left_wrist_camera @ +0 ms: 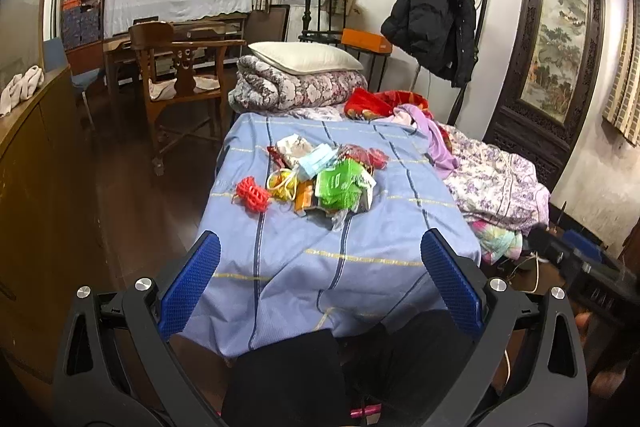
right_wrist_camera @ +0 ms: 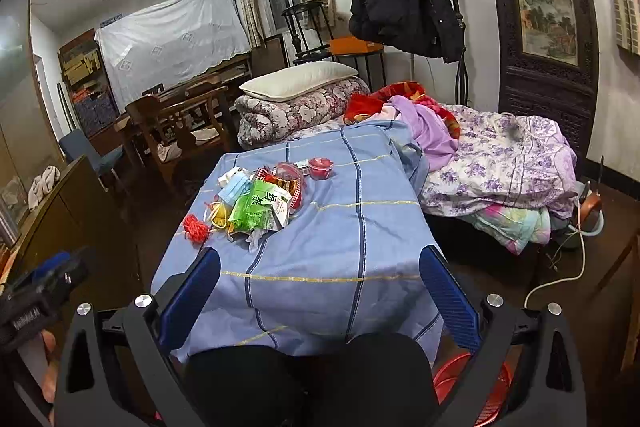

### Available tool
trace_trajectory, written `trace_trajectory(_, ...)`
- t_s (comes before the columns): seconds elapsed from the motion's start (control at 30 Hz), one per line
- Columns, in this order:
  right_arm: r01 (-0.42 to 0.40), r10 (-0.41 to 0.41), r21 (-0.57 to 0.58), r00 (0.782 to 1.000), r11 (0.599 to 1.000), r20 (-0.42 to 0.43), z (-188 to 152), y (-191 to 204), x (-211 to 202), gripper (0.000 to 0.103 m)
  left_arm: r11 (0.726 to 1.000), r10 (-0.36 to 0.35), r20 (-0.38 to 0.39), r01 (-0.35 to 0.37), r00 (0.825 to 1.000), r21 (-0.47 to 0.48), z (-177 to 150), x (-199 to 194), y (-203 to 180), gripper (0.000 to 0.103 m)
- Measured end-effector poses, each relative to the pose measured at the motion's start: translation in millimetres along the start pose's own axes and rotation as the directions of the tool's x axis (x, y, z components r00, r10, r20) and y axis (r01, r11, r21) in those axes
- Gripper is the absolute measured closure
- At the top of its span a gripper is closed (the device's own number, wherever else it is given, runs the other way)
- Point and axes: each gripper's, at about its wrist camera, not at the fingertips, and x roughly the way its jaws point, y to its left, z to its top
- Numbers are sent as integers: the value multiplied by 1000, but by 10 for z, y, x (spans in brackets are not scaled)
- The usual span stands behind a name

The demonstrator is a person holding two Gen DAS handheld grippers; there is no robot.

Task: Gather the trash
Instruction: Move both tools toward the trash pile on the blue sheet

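A heap of trash [left_wrist_camera: 326, 175] lies on the blue striped sheet [left_wrist_camera: 320, 259] of the bed: a green wrapper [left_wrist_camera: 342, 185], a blue face mask [left_wrist_camera: 316, 161], a red plastic net [left_wrist_camera: 252, 193], yellow cord and packets. It also shows in the right wrist view [right_wrist_camera: 260, 201], with a small red cup [right_wrist_camera: 321, 167] behind it. My left gripper [left_wrist_camera: 320, 275] is open and empty, well short of the heap. My right gripper [right_wrist_camera: 320, 287] is open and empty, also short of it. A red basin [right_wrist_camera: 472, 383] sits on the floor under the right gripper.
Folded floral quilt and pillow [left_wrist_camera: 300, 75] lie at the bed's far end. Purple bedding [left_wrist_camera: 492, 179] is piled on the right. A wooden chair [left_wrist_camera: 180, 75] and a cabinet [left_wrist_camera: 36, 167] stand left of the bed. A black jacket [left_wrist_camera: 432, 19] hangs on the bed frame.
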Motion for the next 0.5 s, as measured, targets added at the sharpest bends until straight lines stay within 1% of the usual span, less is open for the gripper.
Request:
trace_trajectory(0.17,23,-23,-18,1000,1000,-6,-25,25,23,6,1000,-1,28,1,1000,-11,53,17,-8,6)
trace_trajectory(0.33,27,-28,-24,999,999,-18,-59,17,57,6,1000,4,7,-4,1000,-12,16,68,-2,6)
trace_trajectory(0.5,28,-28,-27,1000,999,-8,-60,-25,26,6,1000,9,6,-9,1000,-16,-18,59,-11,6)
